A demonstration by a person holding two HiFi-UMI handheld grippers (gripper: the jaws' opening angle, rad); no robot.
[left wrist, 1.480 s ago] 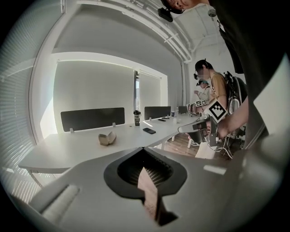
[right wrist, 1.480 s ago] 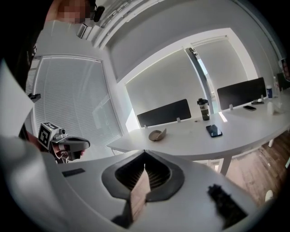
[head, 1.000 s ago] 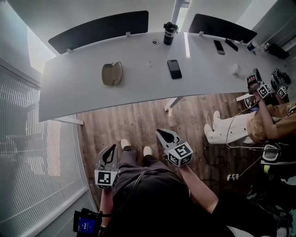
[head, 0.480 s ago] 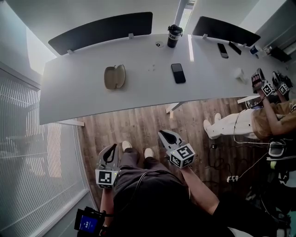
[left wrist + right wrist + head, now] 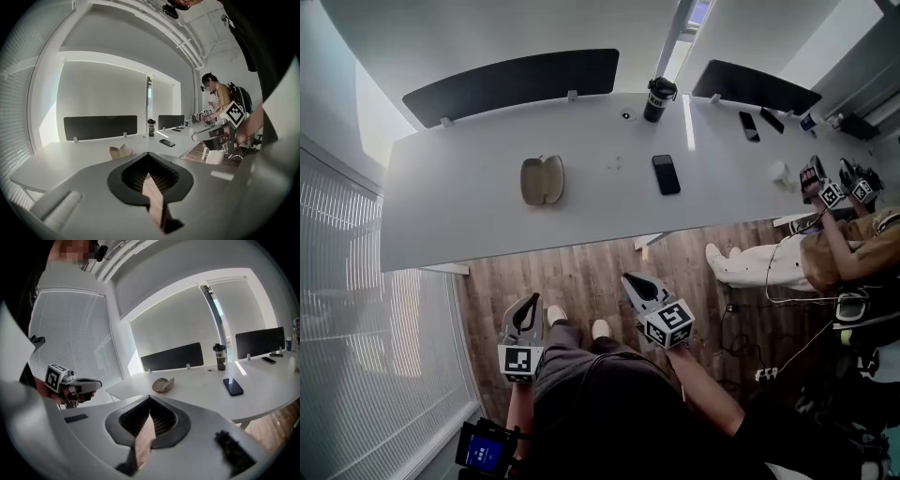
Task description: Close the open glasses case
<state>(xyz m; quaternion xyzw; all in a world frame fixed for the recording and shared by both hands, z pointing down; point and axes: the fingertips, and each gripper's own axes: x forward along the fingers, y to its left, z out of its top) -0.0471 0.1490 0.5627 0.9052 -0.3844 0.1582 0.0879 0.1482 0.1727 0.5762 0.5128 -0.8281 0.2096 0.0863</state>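
Person stands back from the desk (image 5: 459, 211), both arms low at waist level, forearms pointing forward, neither reaching out.

Left tongs (image 5: 532, 301) are held low at the person's left hip, tips aimed toward the desk. The tips are together with nothing between them; only the wood floor (image 5: 581, 267) shows through the hollow behind the tips. Right tongs (image 5: 629, 278) sit at about the same height by the right hip, angled slightly inward toward the left tongs, marker cube (image 5: 667, 323) facing up. Tips are also together and empty. The bare right forearm (image 5: 705, 384) runs back to the body.

Glasses case (image 5: 542, 180), tan, lies open on the desk with both halves spread. It is well ahead of both tongs, almost straight ahead of the left ones and ahead-left of the right ones, touched by neither. The left gripper view has it just above the tong tips, and so does the right gripper view.

Black phone (image 5: 667, 174) lies flat on the desk ahead of the right tongs, to the right of the case. Dark tumbler (image 5: 658, 98) stands upright farther back, beyond the phone.

A second person (image 5: 839, 248) sits at the desk's far right end, well off to the right of the right tongs.
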